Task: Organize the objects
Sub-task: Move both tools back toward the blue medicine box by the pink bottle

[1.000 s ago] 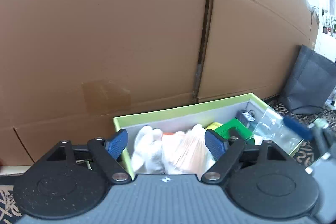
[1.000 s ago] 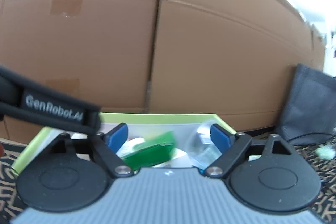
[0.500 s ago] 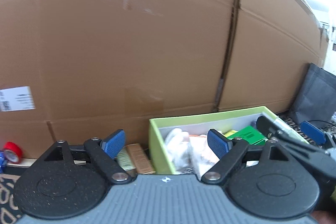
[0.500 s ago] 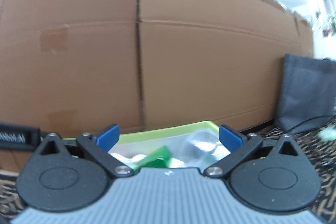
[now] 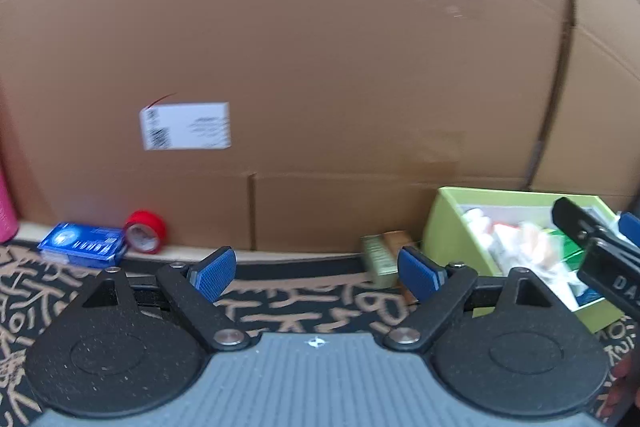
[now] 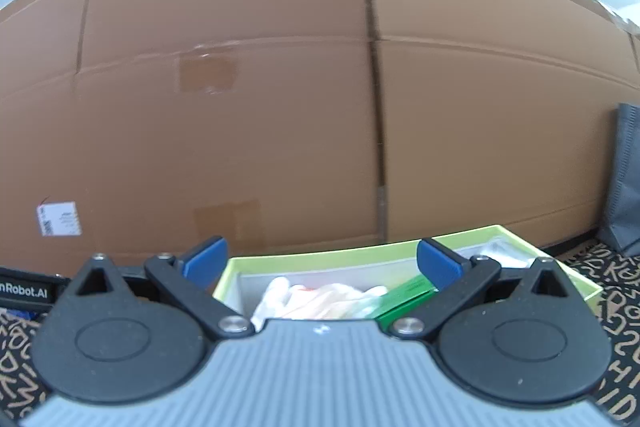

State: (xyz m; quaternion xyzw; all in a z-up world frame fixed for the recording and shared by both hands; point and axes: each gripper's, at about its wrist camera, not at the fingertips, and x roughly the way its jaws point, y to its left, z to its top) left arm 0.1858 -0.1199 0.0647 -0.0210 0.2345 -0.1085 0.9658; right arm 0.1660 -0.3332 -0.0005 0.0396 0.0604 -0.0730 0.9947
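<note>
A lime-green open box [image 6: 280, 261] stands against the cardboard wall, holding white cloths [image 6: 280, 291] and a green packet [image 6: 404, 293]. My right gripper [image 6: 322, 259] hovers just in front of it, open, with nothing between its fingers. The same box [image 5: 436, 227] shows at the right of the left wrist view. My left gripper [image 5: 316, 269] points at the patterned mat to the left of the box; its jaws are opening and hold nothing. A red tape roll [image 5: 145, 230] and a blue packet [image 5: 82, 245] lie at the wall's foot, far left. Two small boxes [image 5: 380, 259] lean beside the green box.
A tall cardboard wall [image 5: 320, 67] closes off the back. The floor is a black mat with tan lettering [image 5: 300, 307]. A grey bag [image 6: 626, 179] stands at the right. The right gripper's body [image 5: 600, 255] crosses the green box in the left wrist view.
The left wrist view has swung left, off the green box and onto the mat; the tape roll and blue packet came into view. The right jaws widened, and the green packet now lies in the box.
</note>
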